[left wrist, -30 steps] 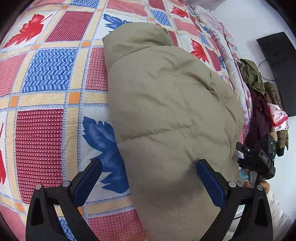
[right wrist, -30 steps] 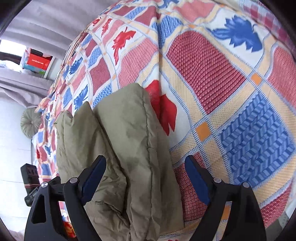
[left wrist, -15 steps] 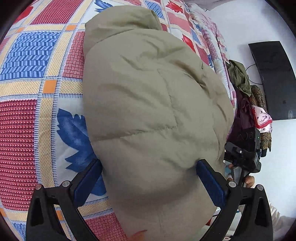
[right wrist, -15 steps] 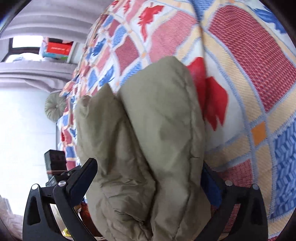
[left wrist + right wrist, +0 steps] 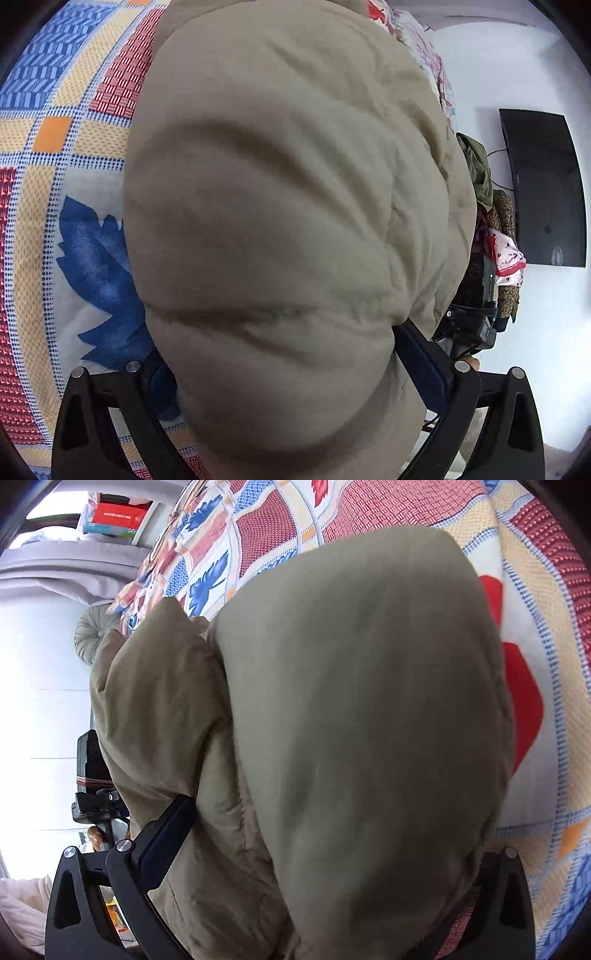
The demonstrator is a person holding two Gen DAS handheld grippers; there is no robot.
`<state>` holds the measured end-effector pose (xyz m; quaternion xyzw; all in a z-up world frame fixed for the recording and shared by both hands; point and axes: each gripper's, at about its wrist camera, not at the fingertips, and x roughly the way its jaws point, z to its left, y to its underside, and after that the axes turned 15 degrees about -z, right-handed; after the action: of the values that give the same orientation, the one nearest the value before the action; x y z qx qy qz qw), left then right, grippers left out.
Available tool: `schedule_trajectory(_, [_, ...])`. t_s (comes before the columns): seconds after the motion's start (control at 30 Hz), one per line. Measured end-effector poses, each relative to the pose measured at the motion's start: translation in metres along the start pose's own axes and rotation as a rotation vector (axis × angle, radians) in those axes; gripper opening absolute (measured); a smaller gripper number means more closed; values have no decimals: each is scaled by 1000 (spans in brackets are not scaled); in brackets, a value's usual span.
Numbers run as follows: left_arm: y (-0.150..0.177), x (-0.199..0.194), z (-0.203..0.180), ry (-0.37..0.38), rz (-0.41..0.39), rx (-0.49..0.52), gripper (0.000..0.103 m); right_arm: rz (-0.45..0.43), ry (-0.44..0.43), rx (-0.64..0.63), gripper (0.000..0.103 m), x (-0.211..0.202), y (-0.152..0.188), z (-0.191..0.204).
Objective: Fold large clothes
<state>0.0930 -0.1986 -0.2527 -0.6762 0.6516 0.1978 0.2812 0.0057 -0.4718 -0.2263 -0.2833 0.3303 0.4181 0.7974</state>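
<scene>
A puffy olive-beige jacket lies folded on a patchwork bedspread and fills most of both views. My left gripper is open, its jaws straddling the near end of the jacket, which bulges between the blue pads. My right gripper is open too, its jaws around the other end of the jacket; only the left pad shows, the right one is hidden by fabric. The other gripper shows at the edge in each view.
The bedspread has red, blue and orange squares with leaf prints. A black screen hangs on the white wall, with a pile of clothes beside the bed. A round grey cushion and boxes lie at the far side.
Both grippers have moved forward onto the jacket, so its ends now sit deep between the open jaws. The jacket bulges up where it is pushed.
</scene>
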Motion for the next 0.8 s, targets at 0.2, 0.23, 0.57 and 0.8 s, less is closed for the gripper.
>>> schedule_trajectory(0.2, [-4,-28,-24,39,-48,109,74,-13,0,47,81,-9,5,5])
schedule_trajectory(0.23, [-7,-32,-28,44,-54,124,73,-14,-9,54,72,-12,5,7])
schedule_trajectory(0.57, [-64,-119,-20,45,-224,160,74,-49,-79,-13,52,-9,-3,79])
schedule_trajectory(0.8, [-118,-184,39,-46,-331,137,74,-37,-150,-77,52,50,-23,148])
